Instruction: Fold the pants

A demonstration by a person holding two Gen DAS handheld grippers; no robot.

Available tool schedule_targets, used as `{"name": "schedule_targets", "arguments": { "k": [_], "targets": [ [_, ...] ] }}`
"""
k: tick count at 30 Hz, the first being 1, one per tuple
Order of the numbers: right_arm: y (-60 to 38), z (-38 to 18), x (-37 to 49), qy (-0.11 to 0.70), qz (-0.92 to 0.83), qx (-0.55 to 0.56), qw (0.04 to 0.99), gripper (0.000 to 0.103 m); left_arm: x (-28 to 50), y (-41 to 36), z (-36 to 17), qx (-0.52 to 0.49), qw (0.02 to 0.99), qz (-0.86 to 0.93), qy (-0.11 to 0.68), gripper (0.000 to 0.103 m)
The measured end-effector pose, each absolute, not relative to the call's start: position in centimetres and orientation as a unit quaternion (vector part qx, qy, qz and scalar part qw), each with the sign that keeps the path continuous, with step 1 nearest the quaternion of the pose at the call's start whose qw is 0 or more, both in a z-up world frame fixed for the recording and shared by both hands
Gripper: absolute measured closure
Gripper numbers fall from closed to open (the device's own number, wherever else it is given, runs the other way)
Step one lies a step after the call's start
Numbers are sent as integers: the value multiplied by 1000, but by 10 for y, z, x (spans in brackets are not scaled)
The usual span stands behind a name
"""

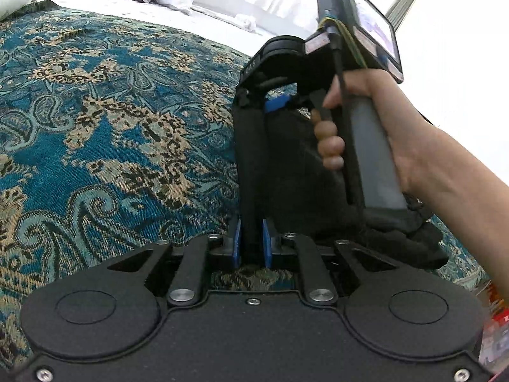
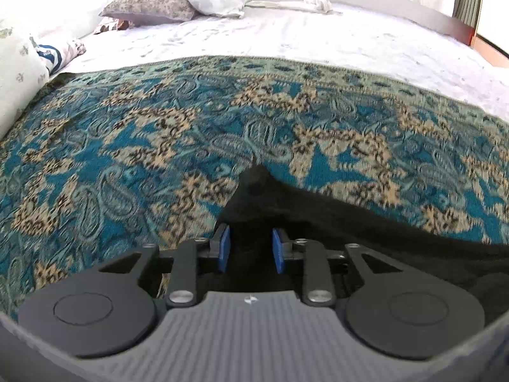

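The black pants (image 1: 286, 175) hang and bunch over the teal patterned bedspread (image 1: 111, 127). In the left wrist view my left gripper (image 1: 251, 243) is shut on a narrow black fold of them, which runs up between its blue pads. Beyond it, a hand (image 1: 381, 133) holds my right gripper (image 1: 280, 105) by its handle, with black cloth hanging from its jaws. In the right wrist view my right gripper (image 2: 251, 250) has black cloth filling the gap between its pads. The rest of the pants (image 2: 350, 219) trails off to the right over the bedspread (image 2: 159, 143).
A white sheet (image 2: 318, 38) covers the far half of the bed. Pillows (image 2: 152, 3) lie at the far left, with a folded white cloth (image 2: 315, 1) by the headboard. Another pillow (image 2: 19, 73) lies at the left edge. The bed's right edge (image 1: 470, 273) is near the forearm.
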State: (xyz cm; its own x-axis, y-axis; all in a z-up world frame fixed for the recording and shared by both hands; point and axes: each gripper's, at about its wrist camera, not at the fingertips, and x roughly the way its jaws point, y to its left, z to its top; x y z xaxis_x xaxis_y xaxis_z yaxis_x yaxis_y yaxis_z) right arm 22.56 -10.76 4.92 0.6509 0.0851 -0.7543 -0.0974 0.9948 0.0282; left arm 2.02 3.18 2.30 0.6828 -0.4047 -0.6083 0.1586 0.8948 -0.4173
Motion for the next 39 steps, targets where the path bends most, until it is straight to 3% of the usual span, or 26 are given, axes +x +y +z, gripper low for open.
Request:
{"name": "schedule_targets", "arguments": {
  "k": [7, 8, 10, 13, 20, 27, 32, 39],
  "targets": [
    [-106, 50, 236, 387, 57, -14, 920, 66, 0, 30, 24, -135, 903, -170, 371, 91],
    [-108, 53, 233, 378, 59, -12, 924, 50, -3, 30, 25, -133, 904, -170, 368, 92],
    [-116, 63, 222, 358, 68, 6, 931, 47, -8, 35, 30, -144, 901, -175, 369, 92],
    [-137, 82, 193, 316, 91, 36, 944, 34, -13, 51, 45, -166, 905, -174, 351, 92],
    [-161, 70, 109, 277, 77, -35, 957, 32, 25, 42, 78, -123, 943, -139, 277, 91],
    [-220, 48, 43, 269, -16, -28, 962, 32, 48, -18, 41, -23, 941, -121, 316, 90],
    [-255, 33, 28, 281, -100, -57, 953, 35, 22, -43, 31, 78, 951, -100, 282, 90],
    [-278, 25, 20, 273, -122, -39, 954, 26, -3, -39, 38, 105, 939, -111, 307, 90]
  ]
}}
